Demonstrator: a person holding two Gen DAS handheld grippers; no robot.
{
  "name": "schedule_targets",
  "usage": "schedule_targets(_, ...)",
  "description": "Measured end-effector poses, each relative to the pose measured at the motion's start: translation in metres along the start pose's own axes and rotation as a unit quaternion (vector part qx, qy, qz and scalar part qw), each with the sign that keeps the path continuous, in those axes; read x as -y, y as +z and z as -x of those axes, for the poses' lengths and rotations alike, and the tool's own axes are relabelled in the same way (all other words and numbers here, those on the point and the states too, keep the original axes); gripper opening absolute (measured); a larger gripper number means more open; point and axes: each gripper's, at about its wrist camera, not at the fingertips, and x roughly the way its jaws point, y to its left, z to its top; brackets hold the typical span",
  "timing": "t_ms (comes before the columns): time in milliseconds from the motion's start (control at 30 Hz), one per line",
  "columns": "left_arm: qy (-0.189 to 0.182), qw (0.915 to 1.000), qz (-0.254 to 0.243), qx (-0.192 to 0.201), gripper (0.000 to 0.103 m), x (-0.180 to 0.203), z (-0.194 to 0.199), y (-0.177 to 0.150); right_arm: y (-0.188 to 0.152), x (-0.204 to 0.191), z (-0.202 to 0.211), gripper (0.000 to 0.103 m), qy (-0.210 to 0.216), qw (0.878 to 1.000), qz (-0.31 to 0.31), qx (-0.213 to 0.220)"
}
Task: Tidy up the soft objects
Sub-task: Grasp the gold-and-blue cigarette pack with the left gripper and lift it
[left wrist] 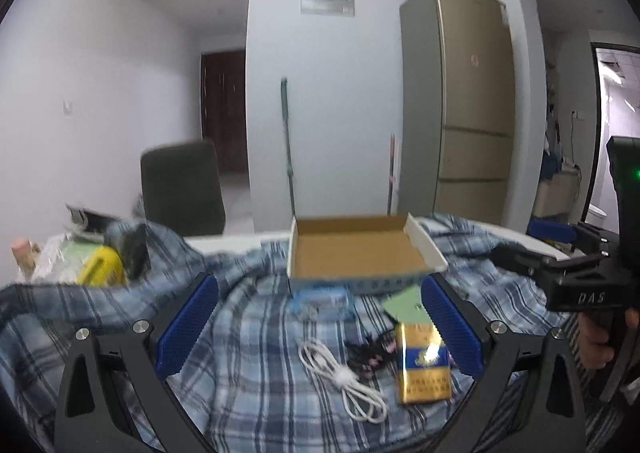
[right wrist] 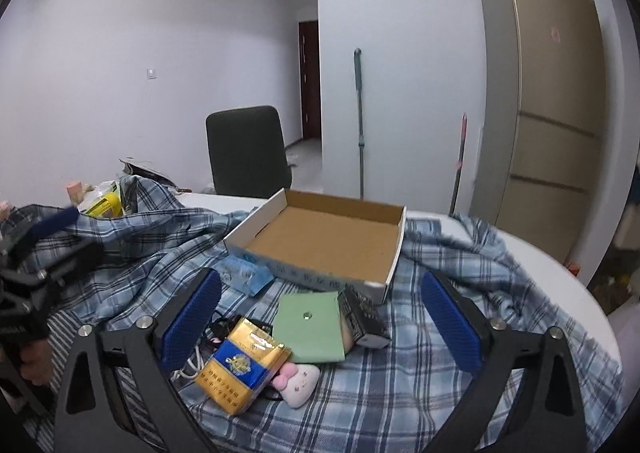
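- Pink plush toy (right wrist: 298,381) is seen low in the right wrist frame, beside the cigarette pack (right wrist: 244,367).
- Both claws, left gripper (left wrist: 320,333) and right gripper (right wrist: 322,327), are held released, empty.
- Nothing seems packed yet; a grasp toward the box (right wrist: 320,245) is judged next.

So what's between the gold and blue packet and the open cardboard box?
A green card, seen in the right wrist view, lies between the packet and the box.

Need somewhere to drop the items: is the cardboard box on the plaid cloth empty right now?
Empty. Both wrist views show the cardboard box with a bare brown floor; the gold pack and green pouch lie outside, on the plaid cloth.
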Motion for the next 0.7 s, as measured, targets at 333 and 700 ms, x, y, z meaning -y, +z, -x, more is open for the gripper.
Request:
schedule_targets(333,-0.032,0.9965,-0.025,-0.073,0.103,0.038,-0.030,-0.011,-0.026,0.024,-0.006,0.081,-0.012,0.998,0.002,-0.069)
schedule_targets(700,-0.087,0.9778,-0.013,-0.190,0.091,0.064,-0.085,-0.035,-0.048,0.035,-0.028,0.076,-0.007,0.993,-0.010,-0.121)
